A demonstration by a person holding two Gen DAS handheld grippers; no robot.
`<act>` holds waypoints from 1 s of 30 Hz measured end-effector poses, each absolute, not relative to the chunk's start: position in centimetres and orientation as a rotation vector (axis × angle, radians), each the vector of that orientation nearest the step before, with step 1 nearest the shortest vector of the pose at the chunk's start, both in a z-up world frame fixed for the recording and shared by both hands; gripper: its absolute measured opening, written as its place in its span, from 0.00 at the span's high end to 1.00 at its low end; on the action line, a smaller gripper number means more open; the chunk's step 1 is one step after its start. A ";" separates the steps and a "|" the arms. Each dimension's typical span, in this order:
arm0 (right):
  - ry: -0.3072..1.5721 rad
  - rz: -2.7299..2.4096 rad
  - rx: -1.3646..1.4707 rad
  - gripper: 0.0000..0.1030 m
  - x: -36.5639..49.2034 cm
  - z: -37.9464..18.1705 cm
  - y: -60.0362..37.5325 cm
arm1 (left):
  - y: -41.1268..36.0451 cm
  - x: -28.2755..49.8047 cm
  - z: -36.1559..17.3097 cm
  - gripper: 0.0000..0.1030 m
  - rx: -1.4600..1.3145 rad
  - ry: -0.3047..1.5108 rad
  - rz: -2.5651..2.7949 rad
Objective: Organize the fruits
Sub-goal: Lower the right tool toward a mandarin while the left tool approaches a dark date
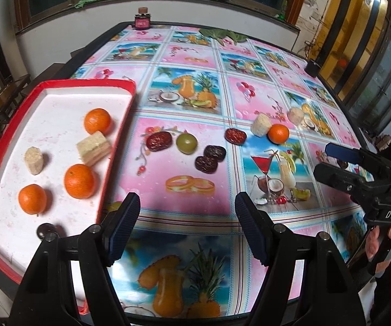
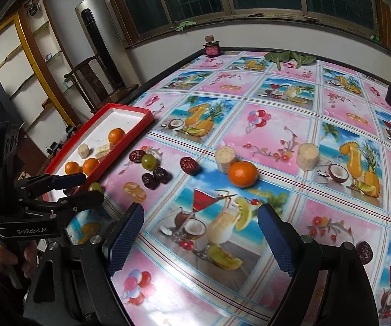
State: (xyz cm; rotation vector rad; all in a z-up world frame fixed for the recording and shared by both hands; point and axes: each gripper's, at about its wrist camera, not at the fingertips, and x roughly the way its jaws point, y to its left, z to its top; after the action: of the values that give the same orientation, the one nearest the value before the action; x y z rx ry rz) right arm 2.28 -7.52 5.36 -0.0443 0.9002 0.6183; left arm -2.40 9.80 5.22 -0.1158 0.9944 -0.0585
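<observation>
Loose orange lies straight ahead of right gripper, nearer it than left gripper; both spread, empty.

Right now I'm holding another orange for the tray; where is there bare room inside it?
The red tray's far end, beyond the farthest orange, is bare. The near part is crowded: two oranges, a layered block, a pale puffed cylinder. Both grippers are open and empty.
</observation>
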 end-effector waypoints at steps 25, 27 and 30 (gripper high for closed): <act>0.937 0.589 -0.092 0.33 5.9 3.1 -6.9 | 8.9 -0.2 3.7 0.31 -0.120 0.994 -0.140; 0.939 0.582 -0.090 0.34 6.5 3.0 -6.9 | 8.6 0.6 3.3 0.36 -0.129 0.999 -0.157; 0.947 0.578 -0.090 0.36 7.3 2.7 -6.8 | 8.6 1.7 2.6 0.40 -0.155 1.019 -0.165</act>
State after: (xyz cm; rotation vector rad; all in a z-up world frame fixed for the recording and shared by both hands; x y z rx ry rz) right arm 7.33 -6.77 2.67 -0.0897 0.9469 0.5777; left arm 1.71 8.64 2.56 -0.1553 1.0187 -0.1653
